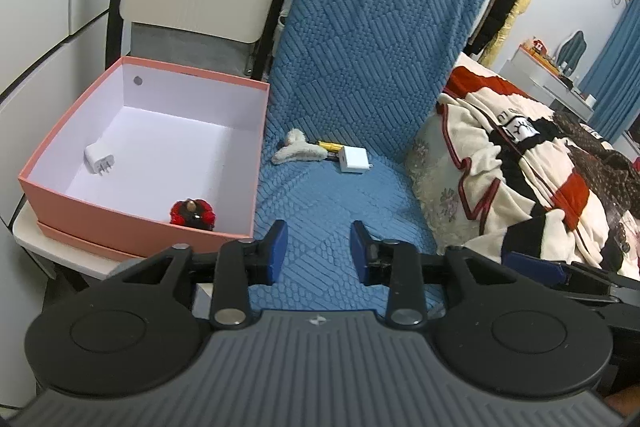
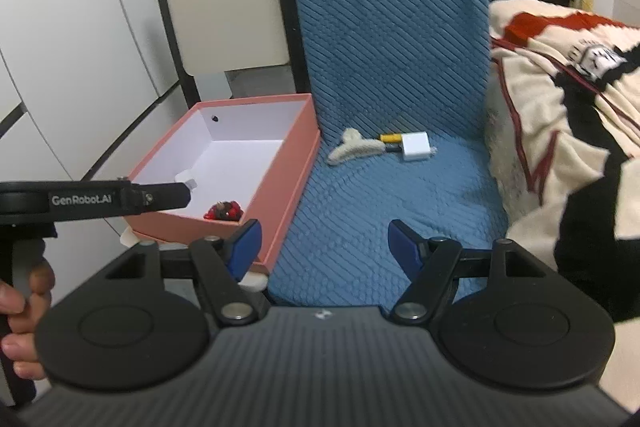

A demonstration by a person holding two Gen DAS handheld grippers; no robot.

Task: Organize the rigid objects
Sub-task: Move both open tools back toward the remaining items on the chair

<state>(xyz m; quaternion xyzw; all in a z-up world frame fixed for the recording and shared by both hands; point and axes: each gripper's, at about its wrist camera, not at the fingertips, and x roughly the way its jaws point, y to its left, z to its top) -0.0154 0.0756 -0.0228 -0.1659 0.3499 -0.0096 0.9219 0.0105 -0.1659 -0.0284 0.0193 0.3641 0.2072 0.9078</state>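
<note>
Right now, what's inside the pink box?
A white plug and a red and black thing lie on the floor of the box. The near wall hides the strip of floor just behind it, so anything there can't be seen.

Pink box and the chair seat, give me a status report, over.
Left gripper and right gripper open, empty. Pink box holds a white charger and a red hair clip. Fuzzy hair claw, yellow battery, white adapter still on the blue seat. Path clear.

Left gripper (image 1: pixel 319 253) and right gripper (image 2: pixel 325 249) both gape, holding nothing.
</note>
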